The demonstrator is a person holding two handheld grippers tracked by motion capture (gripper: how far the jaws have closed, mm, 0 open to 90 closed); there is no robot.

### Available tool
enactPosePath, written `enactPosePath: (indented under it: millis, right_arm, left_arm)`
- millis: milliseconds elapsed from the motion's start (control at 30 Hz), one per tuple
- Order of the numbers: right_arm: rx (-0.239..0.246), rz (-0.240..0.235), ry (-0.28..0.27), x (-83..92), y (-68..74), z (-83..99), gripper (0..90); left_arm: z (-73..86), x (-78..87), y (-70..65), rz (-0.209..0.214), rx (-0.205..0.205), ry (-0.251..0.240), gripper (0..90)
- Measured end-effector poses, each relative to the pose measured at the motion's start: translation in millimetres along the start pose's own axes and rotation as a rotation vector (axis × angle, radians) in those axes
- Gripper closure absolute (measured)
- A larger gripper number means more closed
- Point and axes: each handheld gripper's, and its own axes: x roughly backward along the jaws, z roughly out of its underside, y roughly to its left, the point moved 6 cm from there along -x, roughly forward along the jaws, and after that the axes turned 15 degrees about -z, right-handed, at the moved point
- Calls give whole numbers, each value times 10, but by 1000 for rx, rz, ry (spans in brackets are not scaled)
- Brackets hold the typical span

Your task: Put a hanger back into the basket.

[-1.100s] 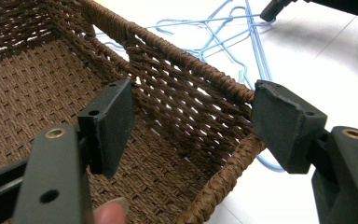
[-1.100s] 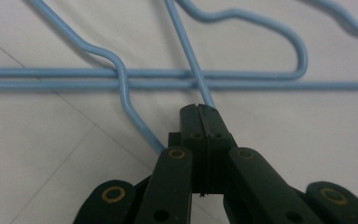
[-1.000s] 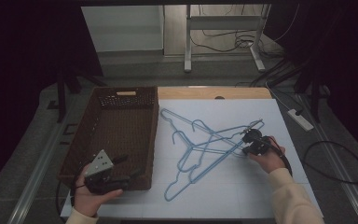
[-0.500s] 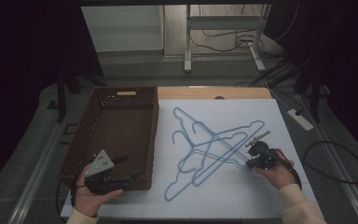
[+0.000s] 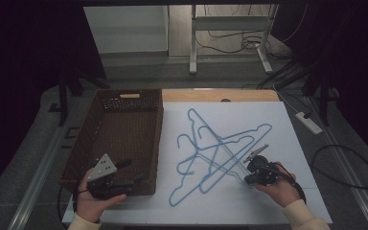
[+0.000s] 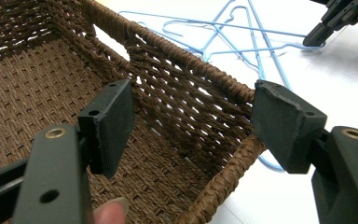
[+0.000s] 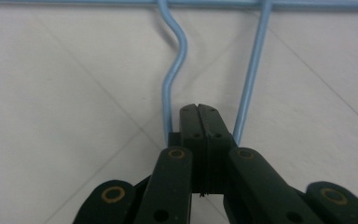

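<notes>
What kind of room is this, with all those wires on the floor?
Probably a lab or workshop, not a home: black cables trail over the floor, a white power strip lies beside the white-topped work table, and a metal stand is behind.

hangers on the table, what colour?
Light blue wire hangers, lying tangled on the white table sheet. Clearest in the high view.

Glaring bright across the white paper-covered table, sinking into darkness all around; blurring softly on the near black jaws in both gripper views; casting faint shadows.
</notes>
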Motion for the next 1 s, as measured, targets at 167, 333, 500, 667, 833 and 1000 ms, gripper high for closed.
enactPosePath:
  millis: [167, 333, 500, 667, 833, 1000]
  right_arm:
    - [47, 10, -46, 70, 22, -227, 878]
    - [102, 2, -66, 48, 70, -519, 804]
    - [170, 2, -50, -90, 122, -917, 634]
    - [205, -5, -13, -237, 128, -1218, 606]
    - [210, -5, 20, -382, 100, -1392, 578]
    - [207, -13, 64, -521, 81, -1487, 576]
  left_arm:
    - [0, -2, -1, -1, -1, -1, 302]
    - [0, -3, 2, -1, -1, 0, 302]
    - [4, 1, 10, -1, 1, 0, 302]
    - [4, 3, 13, 0, 0, 0, 303]
    - [2, 5, 13, 2, 0, -1, 303]
    - [3, 3, 12, 3, -1, -1, 303]
